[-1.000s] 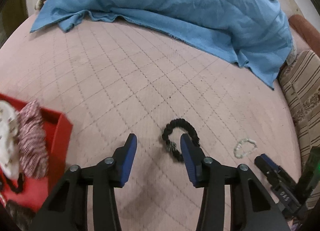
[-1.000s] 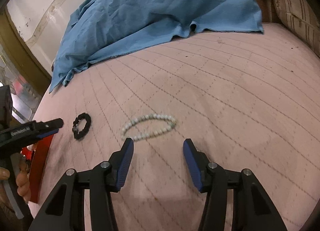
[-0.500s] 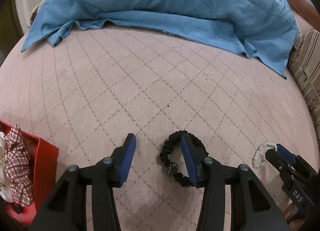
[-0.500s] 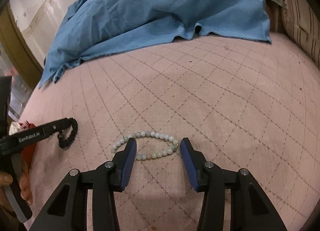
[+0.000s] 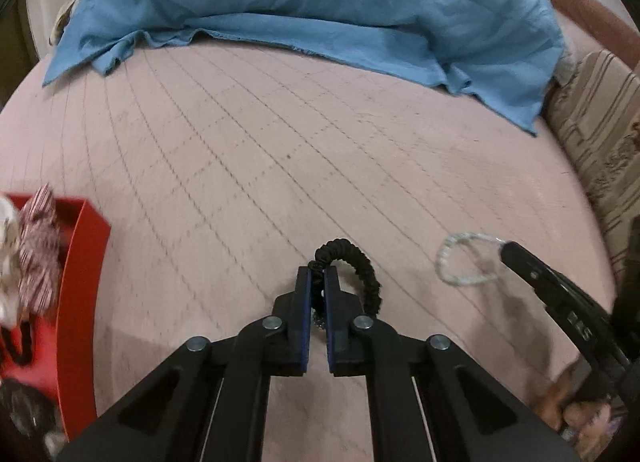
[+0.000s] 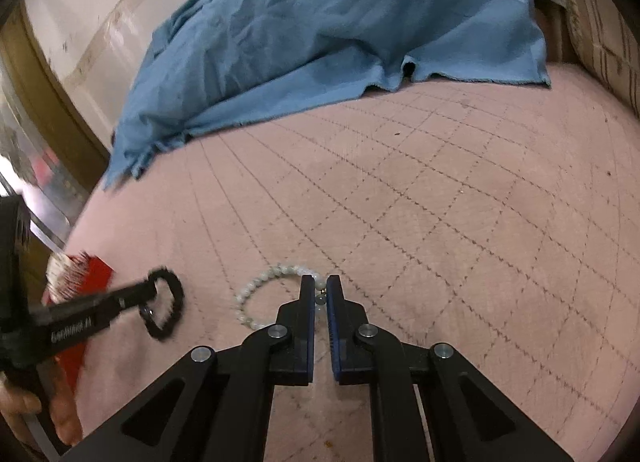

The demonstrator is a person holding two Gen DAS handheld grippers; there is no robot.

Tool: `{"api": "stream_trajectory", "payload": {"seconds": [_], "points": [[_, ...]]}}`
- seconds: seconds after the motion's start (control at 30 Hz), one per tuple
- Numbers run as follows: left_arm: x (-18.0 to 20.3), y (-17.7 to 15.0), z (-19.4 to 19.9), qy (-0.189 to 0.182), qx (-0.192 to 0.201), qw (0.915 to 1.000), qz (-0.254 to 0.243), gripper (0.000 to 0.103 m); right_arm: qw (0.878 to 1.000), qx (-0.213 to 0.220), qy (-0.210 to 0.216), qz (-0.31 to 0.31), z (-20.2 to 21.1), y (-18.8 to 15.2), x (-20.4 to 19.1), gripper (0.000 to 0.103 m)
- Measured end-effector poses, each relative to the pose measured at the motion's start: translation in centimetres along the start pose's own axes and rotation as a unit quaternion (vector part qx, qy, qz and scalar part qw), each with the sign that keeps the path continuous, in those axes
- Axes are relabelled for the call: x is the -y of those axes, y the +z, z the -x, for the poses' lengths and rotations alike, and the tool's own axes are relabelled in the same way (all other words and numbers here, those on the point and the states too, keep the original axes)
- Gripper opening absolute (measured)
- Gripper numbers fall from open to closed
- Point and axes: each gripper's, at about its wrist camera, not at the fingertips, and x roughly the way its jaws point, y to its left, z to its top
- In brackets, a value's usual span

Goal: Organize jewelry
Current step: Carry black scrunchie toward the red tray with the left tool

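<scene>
Black bracelet (image 5: 362, 266): soft, light braided loop on the pink quilted bed (image 5: 248, 165); left gripper (image 5: 316, 282) fingers clamped on its left side.
Bead bracelet (image 6: 260, 290): light, limp string of slippery round beads; right gripper (image 6: 320, 294) fingers clamped at the clasp end.
Hold: pinch across the strand; likely dangles when lifted.
Count: two loose bracelets, two grippers, one red box (image 5: 80, 282) at left holding further pieces.

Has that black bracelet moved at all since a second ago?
Yes. The black bracelet, now pinched in the left tongs, has shifted toward the red box, judged against the quilted cover's stitch lines.
</scene>
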Motion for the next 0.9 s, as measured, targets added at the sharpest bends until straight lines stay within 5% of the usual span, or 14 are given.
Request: {"api": "stream_trajectory", "payload": {"seconds": [0.43, 0.9], "points": [[0.7, -5.0, 8.6, -0.035, 0.031, 0.9989, 0.0, 0.006, 0.999, 0.038, 0.028, -0.016, 7.2, -2.7, -2.0, 0.007], [-1.8, -9.8, 16.7, -0.008, 0.089, 0.996, 0.004, 0.006, 0.998, 0.059, 0.023, 0.01, 14.8, -6.6, -6.5, 0.007]]}}
